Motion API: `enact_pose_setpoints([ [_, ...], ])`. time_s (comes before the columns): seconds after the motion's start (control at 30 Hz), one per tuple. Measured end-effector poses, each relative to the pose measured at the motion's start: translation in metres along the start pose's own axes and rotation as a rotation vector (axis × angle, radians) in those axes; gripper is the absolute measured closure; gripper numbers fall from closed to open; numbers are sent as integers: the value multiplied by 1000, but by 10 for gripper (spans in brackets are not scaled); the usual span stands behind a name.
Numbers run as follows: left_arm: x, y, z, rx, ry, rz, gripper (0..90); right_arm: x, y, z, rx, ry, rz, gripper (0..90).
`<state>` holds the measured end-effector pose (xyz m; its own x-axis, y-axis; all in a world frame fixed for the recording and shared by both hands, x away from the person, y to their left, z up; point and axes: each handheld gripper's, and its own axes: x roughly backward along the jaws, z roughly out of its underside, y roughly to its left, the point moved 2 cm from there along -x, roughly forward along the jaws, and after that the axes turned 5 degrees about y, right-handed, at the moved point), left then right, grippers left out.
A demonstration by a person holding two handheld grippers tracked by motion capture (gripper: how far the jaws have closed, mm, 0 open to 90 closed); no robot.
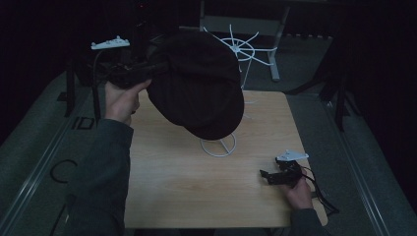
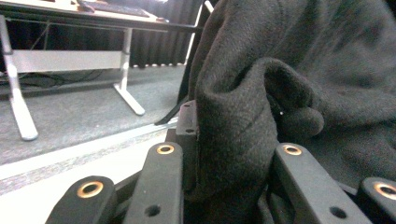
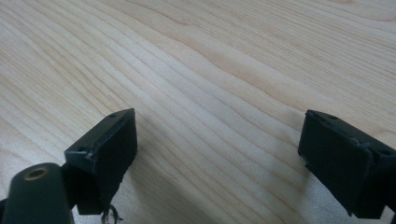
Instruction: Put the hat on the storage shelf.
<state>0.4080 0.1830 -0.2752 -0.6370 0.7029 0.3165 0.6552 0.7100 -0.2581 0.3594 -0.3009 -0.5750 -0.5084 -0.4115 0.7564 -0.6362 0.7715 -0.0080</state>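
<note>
A dark fabric cap [image 1: 196,83] hangs in the air above the wooden table [image 1: 172,182], over a white wire hat stand [image 1: 219,145]. My left gripper [image 1: 140,71] is shut on the cap's left edge, held up by a hand at the upper left. In the left gripper view a fold of the dark cloth [image 2: 233,140] is pinched between the two black jaws. My right gripper [image 1: 268,176] rests low on the table at the lower right, jaws wide apart. The right gripper view has bare wood grain [image 3: 210,93] between the open fingers [image 3: 105,149].
A second white wire stand [image 1: 241,49] rises behind the cap at the table's far edge. A metal-legged desk [image 2: 60,60] stands on grey carpet beyond the table. Dark floor tracks run along both sides of the table.
</note>
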Motion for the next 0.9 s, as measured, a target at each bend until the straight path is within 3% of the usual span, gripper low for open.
enact_pose_setpoints([
  [0.1,-4,-1,2,-9,18,-24,721,0,0,0,1,0,0,116],
  [0.27,-8,4,8,20,13,-14,710,0,0,0,-1,-1,-1,116],
  [0.4,-9,5,10,15,24,-23,690,0,0,0,-1,-1,-1,116],
  [0.7,-12,3,10,26,55,-11,584,0,0,0,-1,-1,-2,116],
  [0.9,-12,3,11,28,75,-25,477,0,0,0,-2,-1,-1,116],
])
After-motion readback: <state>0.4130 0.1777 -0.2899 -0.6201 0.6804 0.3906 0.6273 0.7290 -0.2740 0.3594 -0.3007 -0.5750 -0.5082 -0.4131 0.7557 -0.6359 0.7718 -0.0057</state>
